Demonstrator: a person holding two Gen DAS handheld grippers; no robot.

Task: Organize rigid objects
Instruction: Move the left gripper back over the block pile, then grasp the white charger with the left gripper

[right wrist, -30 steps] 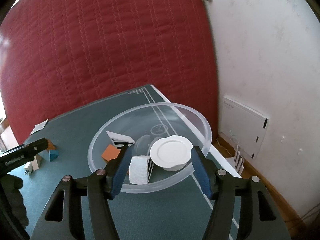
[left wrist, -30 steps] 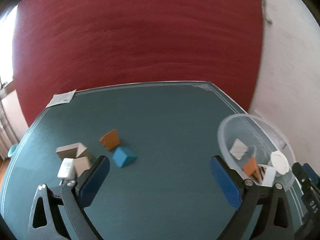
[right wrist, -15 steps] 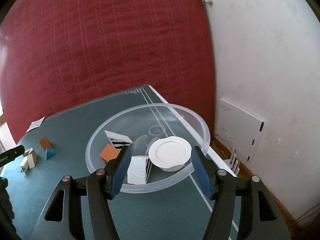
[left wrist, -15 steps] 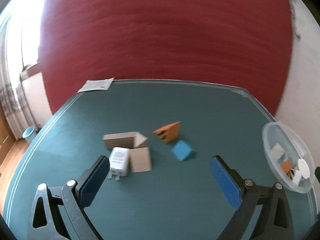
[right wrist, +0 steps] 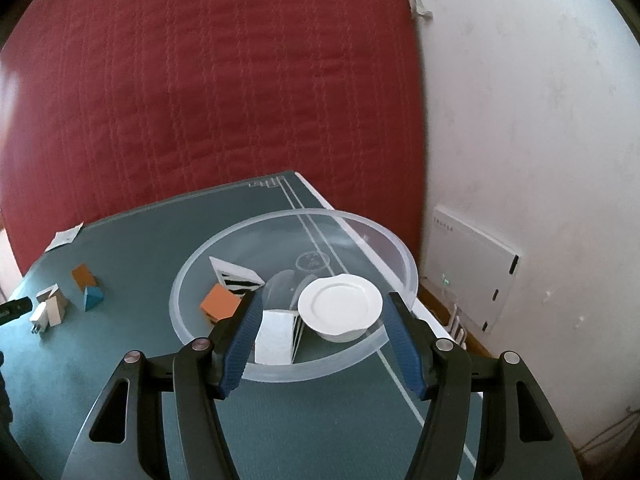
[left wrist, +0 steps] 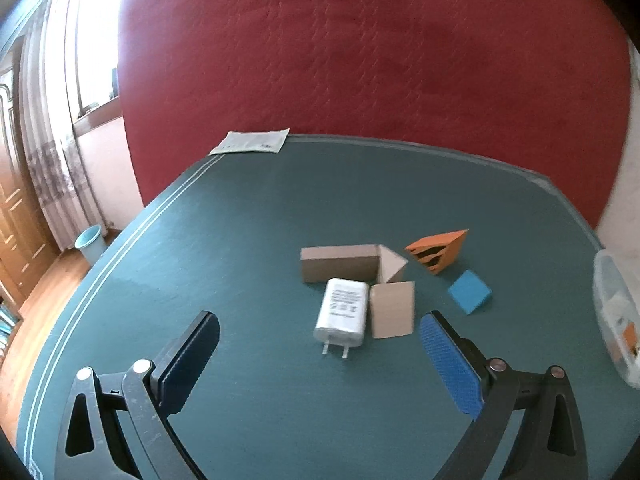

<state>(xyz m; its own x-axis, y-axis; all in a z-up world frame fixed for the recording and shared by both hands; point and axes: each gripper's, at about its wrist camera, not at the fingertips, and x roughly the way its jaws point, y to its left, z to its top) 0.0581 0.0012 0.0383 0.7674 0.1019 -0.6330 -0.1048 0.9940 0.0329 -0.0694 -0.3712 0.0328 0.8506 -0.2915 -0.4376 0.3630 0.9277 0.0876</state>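
My left gripper (left wrist: 319,319) is open above the green table (left wrist: 240,240). Just ahead, between its fingers, lies a white charger plug (left wrist: 343,312), prongs toward me. Beside it lie a small tan box (left wrist: 392,312), a long tan box (left wrist: 340,262), a white triangular piece (left wrist: 390,264), an orange striped wedge (left wrist: 440,250) and a blue block (left wrist: 470,292). My right gripper (right wrist: 325,300) hovers open over the near rim of a clear bowl (right wrist: 280,216). In the bowl are a white dish (right wrist: 340,304), an orange block (right wrist: 220,302), a striped wedge (right wrist: 236,274) and a white box (right wrist: 276,336).
A paper sheet (left wrist: 252,142) lies at the table's far corner. A blue bin (left wrist: 90,242) stands on the floor to the left, below the table edge. A red quilted backdrop (right wrist: 200,100) rises behind. The bowl sits near the table's right edge, by a white wall panel (right wrist: 472,268).
The left gripper has swung left: the loose blocks and charger now sit centred ahead of its fingers, and the bowl has slid to the view's right edge. The right gripper has barely moved.
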